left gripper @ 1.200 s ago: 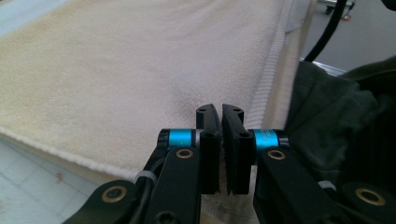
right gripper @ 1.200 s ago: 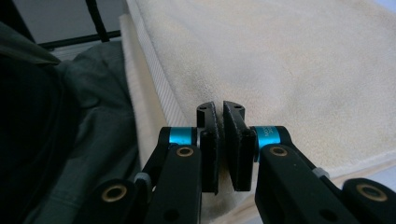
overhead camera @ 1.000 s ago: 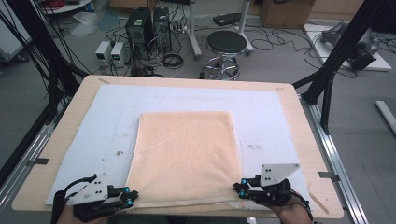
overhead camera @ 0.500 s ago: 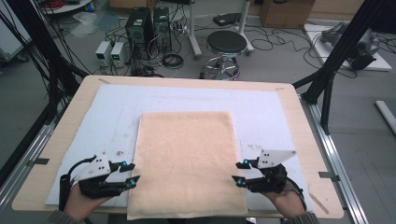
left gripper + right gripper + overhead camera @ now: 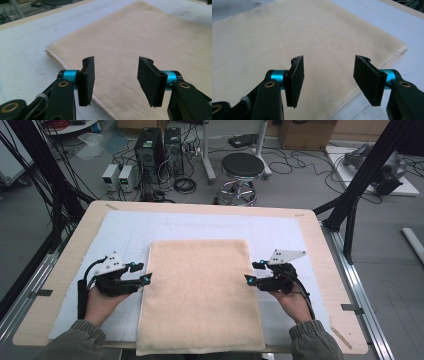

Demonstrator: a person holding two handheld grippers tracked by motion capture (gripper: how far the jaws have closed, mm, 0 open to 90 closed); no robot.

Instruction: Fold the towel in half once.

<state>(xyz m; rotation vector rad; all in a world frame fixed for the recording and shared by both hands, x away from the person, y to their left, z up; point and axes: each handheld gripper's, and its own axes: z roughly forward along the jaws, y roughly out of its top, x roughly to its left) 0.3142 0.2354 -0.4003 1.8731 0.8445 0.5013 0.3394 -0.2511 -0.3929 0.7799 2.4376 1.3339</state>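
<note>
A beige towel [image 5: 200, 295] lies flat on the white sheet, its near edge at the table's front. My left gripper [image 5: 141, 272] sits at the towel's left edge, pointing inward, and my right gripper [image 5: 252, 272] sits at the right edge, facing it. Both sets of jaws have just been opening, and nothing is between them. In the left gripper view the left gripper [image 5: 115, 75] is open above the towel's [image 5: 150, 37] edge. In the right gripper view the right gripper [image 5: 328, 75] hovers open just over the towel [image 5: 287, 32] near its border.
The white sheet [image 5: 125, 232] covers most of the wooden table [image 5: 75, 240]. Bare sheet lies on both sides of the towel and beyond it. Past the far edge stand a stool [image 5: 242, 167] and computer boxes [image 5: 159, 145] on the floor. Black frame posts [image 5: 360, 185] rise at the right.
Both grippers have let go of the towel's near corners, opened, and moved away from the person along its side edges. The towel's near edge now lies lower at the table's front.
</note>
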